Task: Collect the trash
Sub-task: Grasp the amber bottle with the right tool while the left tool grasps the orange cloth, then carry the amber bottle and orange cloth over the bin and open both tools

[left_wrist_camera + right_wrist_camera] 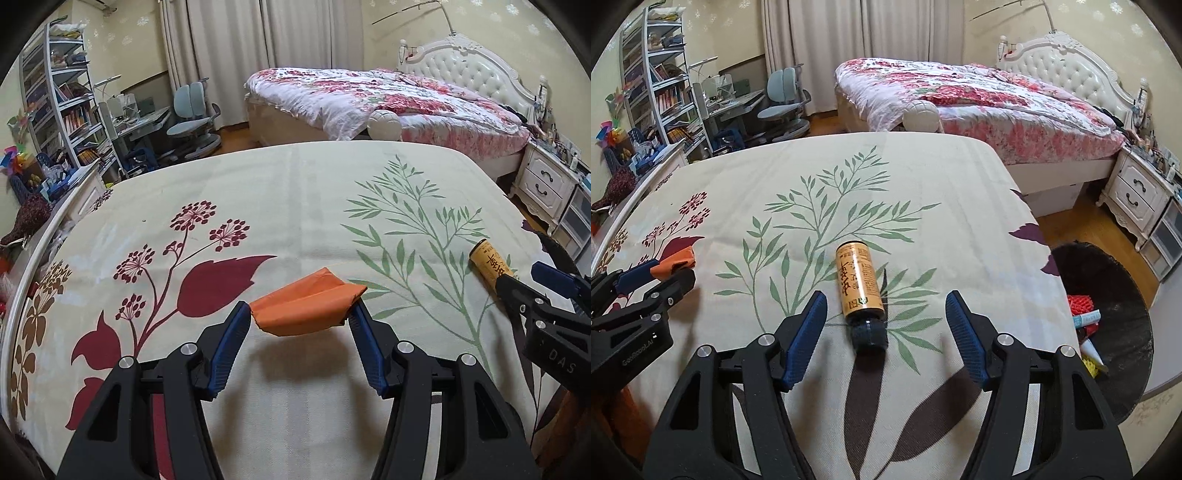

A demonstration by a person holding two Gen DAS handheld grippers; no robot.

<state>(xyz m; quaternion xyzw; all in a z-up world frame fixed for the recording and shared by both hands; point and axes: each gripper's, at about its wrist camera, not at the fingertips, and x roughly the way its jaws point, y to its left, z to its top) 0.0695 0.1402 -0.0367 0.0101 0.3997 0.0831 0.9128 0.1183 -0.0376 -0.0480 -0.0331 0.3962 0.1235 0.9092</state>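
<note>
The orange wrapper (308,308) sat pinched between the left gripper (301,317) pads, one crumpled end against each, lifted just clear of the floral cloth (295,192). It looked light, soft and crushable, so an end-to-end pinch should hold it. Ahead of the right gripper (886,314), whose jaws stood apart around nothing, lay the gold bottle (858,284) on its side, dark cap nearest. It seemed stiff, smooth and prone to rolling, best taken across the labelled body. Beyond the right jaw, past the cloth's edge, stood the black bin (1119,317).
</note>
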